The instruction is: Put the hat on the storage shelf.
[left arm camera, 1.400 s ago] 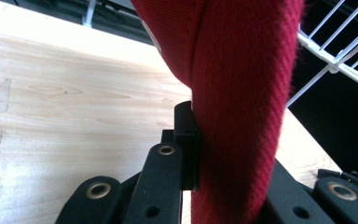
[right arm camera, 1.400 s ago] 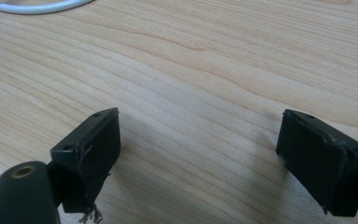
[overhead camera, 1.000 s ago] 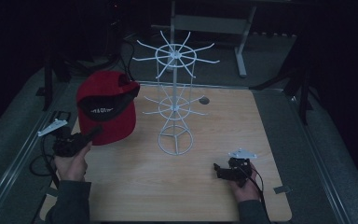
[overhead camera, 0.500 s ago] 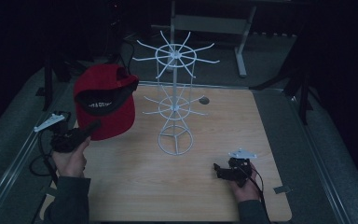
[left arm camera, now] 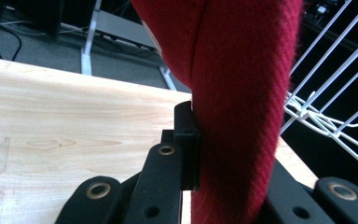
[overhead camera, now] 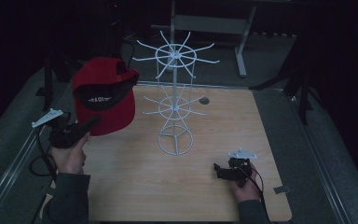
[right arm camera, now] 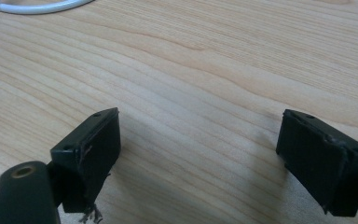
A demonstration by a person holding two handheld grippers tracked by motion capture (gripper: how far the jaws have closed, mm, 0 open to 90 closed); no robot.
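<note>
Red cap (overhead camera: 105,93) hangs in the air above the left edge of the bench (overhead camera: 135,196), held up by the left gripper (overhead camera: 91,125), whose jaws are clamped on the lower rim of the cap's fabric. In the left gripper view the cloth (left arm camera: 242,93) is a coarse red weave pinched between the two black jaws. The cap's opening faces the camera in the high view, showing a dark inner band with a small white label (overhead camera: 99,99); its writing is too small to read. The left hand (overhead camera: 70,156) grips the tool near the bench's left edge.

Toward the middle of the bench stands a white wire rack (overhead camera: 175,107), with two tiers of radiating hooks on a central post and a round ring base. A small dark round hole (overhead camera: 204,100) sits in the bench top just right of the rack.

Near the front right corner, the right gripper (overhead camera: 218,171) rests low over the wood, held by the right hand (overhead camera: 244,186); its jaws stand wide apart with nothing between them.
</note>
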